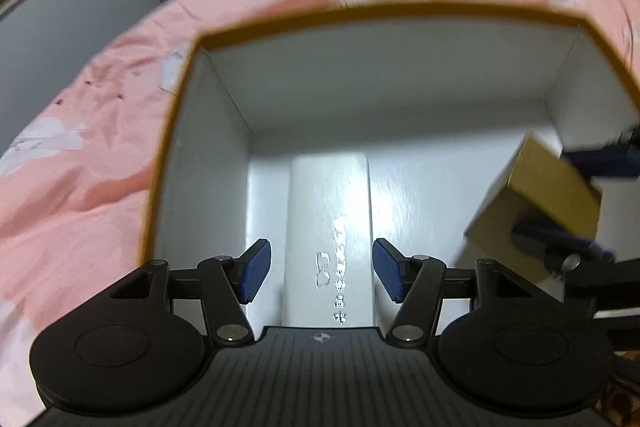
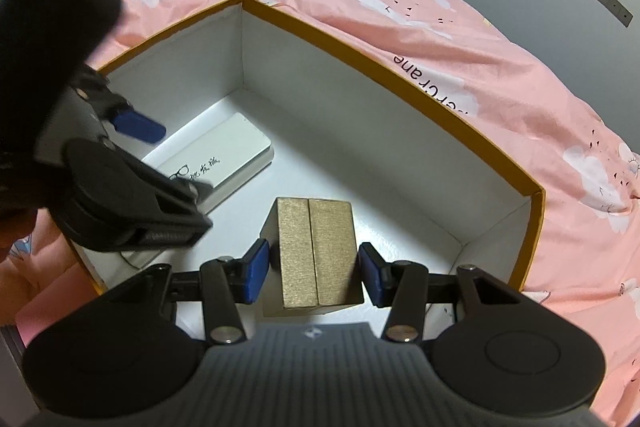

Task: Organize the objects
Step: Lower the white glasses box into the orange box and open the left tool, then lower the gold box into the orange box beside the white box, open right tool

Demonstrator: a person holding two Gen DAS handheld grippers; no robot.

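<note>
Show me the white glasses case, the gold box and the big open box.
white glasses case (image 1: 328, 227): left wrist view, its lid.
gold box (image 2: 316, 251): right wrist view, its top face.
big open box (image 2: 400, 71): right wrist view, its orange rim.

Left wrist view: mounted behind the left hand-held gripper (image 1: 322, 269), looking steeply down and forward into the open box (image 1: 384, 11), close above its floor; the white case (image 1: 328, 211) fills the centre. Image blurred. Right wrist view: mounted behind the right hand-held gripper (image 2: 310, 273), also tilted down into the same box, from nearer one corner, slightly further back. Shared ground: box interior, white case, gold carton (image 2: 316, 251), pink bedcover (image 2: 520, 75). Each view catches the other gripper at its edge
</note>
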